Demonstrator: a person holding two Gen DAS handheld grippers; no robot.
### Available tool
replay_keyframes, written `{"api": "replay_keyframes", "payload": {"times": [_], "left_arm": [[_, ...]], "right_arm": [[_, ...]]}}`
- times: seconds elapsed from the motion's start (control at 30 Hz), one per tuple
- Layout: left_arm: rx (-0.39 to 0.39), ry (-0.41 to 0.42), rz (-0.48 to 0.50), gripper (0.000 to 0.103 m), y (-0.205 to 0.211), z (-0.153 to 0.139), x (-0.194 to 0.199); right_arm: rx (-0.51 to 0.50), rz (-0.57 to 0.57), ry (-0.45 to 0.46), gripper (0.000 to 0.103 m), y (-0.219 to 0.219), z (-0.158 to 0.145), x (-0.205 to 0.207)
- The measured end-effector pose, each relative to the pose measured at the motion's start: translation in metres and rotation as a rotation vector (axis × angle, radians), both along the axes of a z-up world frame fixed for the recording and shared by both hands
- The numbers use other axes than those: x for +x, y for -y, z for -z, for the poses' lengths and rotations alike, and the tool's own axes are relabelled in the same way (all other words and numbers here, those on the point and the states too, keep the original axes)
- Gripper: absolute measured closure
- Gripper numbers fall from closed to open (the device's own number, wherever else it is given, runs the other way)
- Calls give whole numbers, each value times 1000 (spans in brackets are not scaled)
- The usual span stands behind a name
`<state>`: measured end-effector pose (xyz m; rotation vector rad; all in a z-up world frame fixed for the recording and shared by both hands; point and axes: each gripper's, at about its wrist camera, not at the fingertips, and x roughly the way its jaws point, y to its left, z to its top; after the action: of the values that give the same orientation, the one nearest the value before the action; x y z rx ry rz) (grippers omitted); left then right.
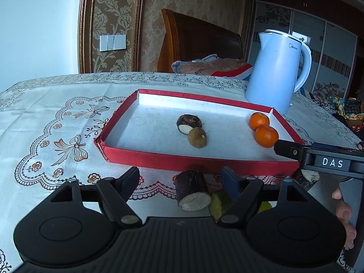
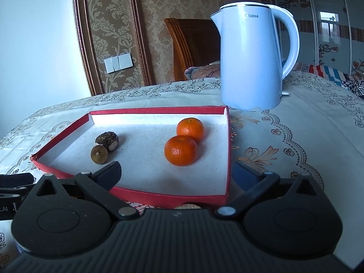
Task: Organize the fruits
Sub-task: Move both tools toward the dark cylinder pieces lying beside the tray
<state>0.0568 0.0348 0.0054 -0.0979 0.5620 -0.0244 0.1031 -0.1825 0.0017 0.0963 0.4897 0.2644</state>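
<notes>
We have two grippers and a red tray (image 1: 200, 161) on the flowered tablecloth (image 1: 56, 118). In the tray sit two tangerines (image 2: 180, 150) that touch each other, and two small brown fruits (image 1: 197, 137) that touch each other too. Our left gripper (image 1: 182, 180) is wide open and holds nothing. Between its fingers, on the cloth just in front of the tray, lies a short chunk of dark sugarcane (image 1: 193, 191), with a green piece (image 1: 219, 203) right beside it. Our right gripper (image 2: 177, 173) is open too and holds nothing; it hangs over the near corner of the tray. We think the cane is the next thing to grab. It is round, so it could roll or slip out when the fingers close. The green piece is so close that we might pinch it too or push it away. The tray wall is right ahead, so we could bump it and shake the fruits. The blue kettle (image 2: 250, 56) stands just behind the tray, and a big swing could knock it.
</notes>
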Motion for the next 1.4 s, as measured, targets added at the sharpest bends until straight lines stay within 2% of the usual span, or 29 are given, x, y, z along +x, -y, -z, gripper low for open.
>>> {"api": "replay_keyframes", "payload": {"times": [0.33, 0.43, 0.57, 0.6, 0.67, 0.73, 0.77, 0.93, 1.2, 1.4], "left_arm": [[31, -27, -8, 24, 2, 4, 4], [51, -26, -44, 22, -3, 5, 3], [72, 25, -139, 21, -20, 3, -10], [60, 27, -174, 21, -26, 2, -11], [-14, 19, -200, 21, -39, 0, -9], [-85, -3, -185, 21, -47, 1, -8], [-97, -9, -176, 21, -48, 1, -7], [-42, 9, -135, 21, -36, 1, -10], [49, -49, -94, 21, -19, 10, -2], [49, -92, -96, 21, -21, 15, 2]], "right_arm": [[14, 8, -3, 0, 3, 0, -2], [13, 8, -2, 0, 3, 0, -2], [16, 8, -2, 0, 3, 0, -2], [16, 8, -1, 0, 3, 0, -2], [15, 4, 0, 0, 3, 0, -2], [15, 7, 4, 0, 3, -1, -3], [18, 7, 4, 0, 3, -1, -3], [22, 9, 0, 0, 4, 0, -2], [19, 19, -4, 0, 5, -1, -6], [58, 10, -39, 0, 17, -1, -22]]}}
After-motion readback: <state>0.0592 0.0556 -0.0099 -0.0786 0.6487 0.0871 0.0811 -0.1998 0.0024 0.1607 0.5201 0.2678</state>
